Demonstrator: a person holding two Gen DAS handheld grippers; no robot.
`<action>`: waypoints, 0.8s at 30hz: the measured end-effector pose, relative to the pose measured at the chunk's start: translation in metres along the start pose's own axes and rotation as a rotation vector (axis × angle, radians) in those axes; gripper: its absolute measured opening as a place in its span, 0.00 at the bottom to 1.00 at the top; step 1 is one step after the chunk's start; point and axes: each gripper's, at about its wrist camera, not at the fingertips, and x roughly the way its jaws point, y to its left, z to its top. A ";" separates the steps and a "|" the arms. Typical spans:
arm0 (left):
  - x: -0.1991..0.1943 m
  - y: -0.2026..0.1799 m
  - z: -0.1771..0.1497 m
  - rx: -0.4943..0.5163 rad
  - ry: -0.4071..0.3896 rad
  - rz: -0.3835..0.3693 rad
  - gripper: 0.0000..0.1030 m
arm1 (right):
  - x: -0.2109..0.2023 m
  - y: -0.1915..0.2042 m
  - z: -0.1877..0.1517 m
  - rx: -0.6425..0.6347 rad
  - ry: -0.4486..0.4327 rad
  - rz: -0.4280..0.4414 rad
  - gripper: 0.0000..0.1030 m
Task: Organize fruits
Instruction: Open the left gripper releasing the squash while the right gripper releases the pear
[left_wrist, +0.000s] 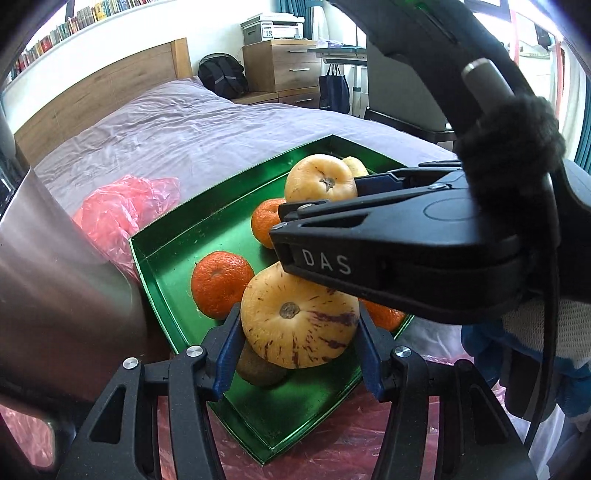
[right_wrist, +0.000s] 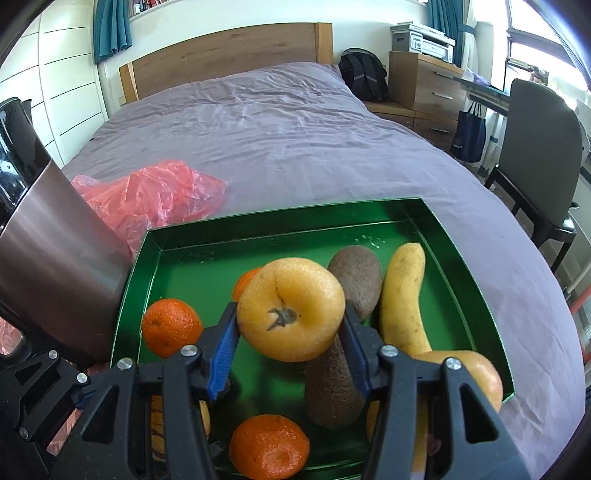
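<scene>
The left gripper (left_wrist: 297, 325) is clamping a purple-streaked yellow fruit (left_wrist: 299, 317) between its blue pads, holding it over the green tray (left_wrist: 166, 258), a tangerine (left_wrist: 221, 284) just to its left. Just above it, the right gripper (right_wrist: 290, 328) is crossing the view, white letters "DAS" (left_wrist: 326, 261) showing on its black body. That gripper's jaws are standing wider, pinching a plain yellow fruit (right_wrist: 290, 308) above the tray's kiwis (right_wrist: 356, 282), with a banana (right_wrist: 402, 295) lying to its right.
</scene>
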 end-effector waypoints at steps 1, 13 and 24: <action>0.000 0.000 0.000 -0.001 0.000 -0.001 0.49 | 0.000 0.000 0.000 -0.001 0.003 0.002 0.65; -0.006 0.010 0.004 -0.032 0.001 -0.028 0.57 | -0.003 0.003 0.002 0.003 0.010 -0.012 0.80; -0.038 0.018 0.005 -0.052 -0.045 -0.039 0.59 | -0.032 0.007 0.001 0.023 -0.024 -0.023 0.86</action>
